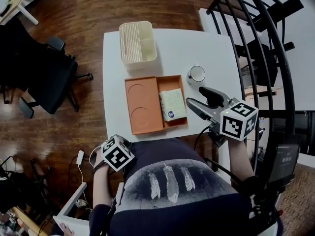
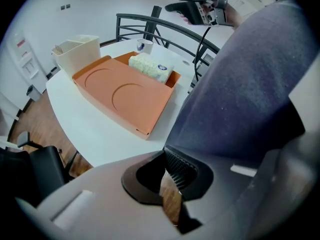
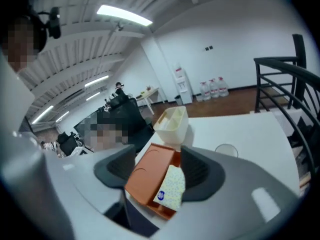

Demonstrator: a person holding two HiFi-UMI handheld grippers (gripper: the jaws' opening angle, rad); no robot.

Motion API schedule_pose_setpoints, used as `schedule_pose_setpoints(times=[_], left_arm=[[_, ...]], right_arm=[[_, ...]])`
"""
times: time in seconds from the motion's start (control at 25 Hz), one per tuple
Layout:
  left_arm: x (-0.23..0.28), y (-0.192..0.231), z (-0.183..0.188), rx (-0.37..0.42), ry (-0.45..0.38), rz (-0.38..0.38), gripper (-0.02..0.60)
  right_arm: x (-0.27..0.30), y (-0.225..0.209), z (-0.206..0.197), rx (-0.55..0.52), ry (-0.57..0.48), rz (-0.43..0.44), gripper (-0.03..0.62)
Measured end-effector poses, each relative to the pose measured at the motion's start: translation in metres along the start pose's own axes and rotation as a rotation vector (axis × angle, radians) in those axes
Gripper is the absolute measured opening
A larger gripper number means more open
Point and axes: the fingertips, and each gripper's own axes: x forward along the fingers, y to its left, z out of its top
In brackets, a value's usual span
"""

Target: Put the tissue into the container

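A tissue pack [image 1: 173,103] with a pale dotted wrapper lies in the right compartment of an orange tray [image 1: 143,104] on the white table. Behind the tray stands a cream ribbed container [image 1: 138,42] with inner dividers. My right gripper [image 1: 194,95] hovers open just right of the tray, nothing between its jaws. In the right gripper view the tissue pack [image 3: 171,186] and tray [image 3: 147,171] show through the gap of the gripper [image 3: 157,171]. My left gripper [image 2: 167,164] hangs low by the person's body, jaws shut and empty; only its marker cube [image 1: 117,152] shows in the head view.
A small white cup [image 1: 196,74] stands right of the tray, close to my right gripper. A black metal railing [image 1: 261,43] runs along the table's right side. A black office chair [image 1: 44,77] sits on the wooden floor to the left.
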Motion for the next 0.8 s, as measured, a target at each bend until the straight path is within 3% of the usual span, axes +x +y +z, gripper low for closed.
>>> schedule_pose_setpoints(times=[0.08, 0.12, 0.24, 0.32, 0.52, 0.8], left_arm=[[-0.001, -0.002, 0.004, 0.01, 0.008, 0.0, 0.014], [-0.001, -0.003, 0.006, 0.015, 0.011, 0.001, 0.014], [0.0, -0.007, 0.012, 0.025, 0.02, 0.001, 0.014], [0.001, -0.012, 0.015, 0.028, 0.028, -0.001, 0.014], [0.008, -0.021, 0.02, 0.048, 0.072, -0.014, 0.014], [0.008, -0.023, 0.043, 0.032, 0.06, 0.011, 0.014]], right_arm=[[-0.015, 0.01, 0.012, -0.048, -0.056, 0.048, 0.143], [-0.02, 0.014, 0.014, -0.048, -0.078, 0.084, 0.003], [-0.025, 0.026, 0.007, 0.012, -0.093, 0.2, 0.003], [-0.026, 0.028, -0.003, 0.039, -0.084, 0.235, 0.003], [-0.027, 0.026, -0.027, 0.074, -0.067, 0.278, 0.003], [-0.028, 0.012, -0.032, 0.045, -0.058, 0.291, 0.003]])
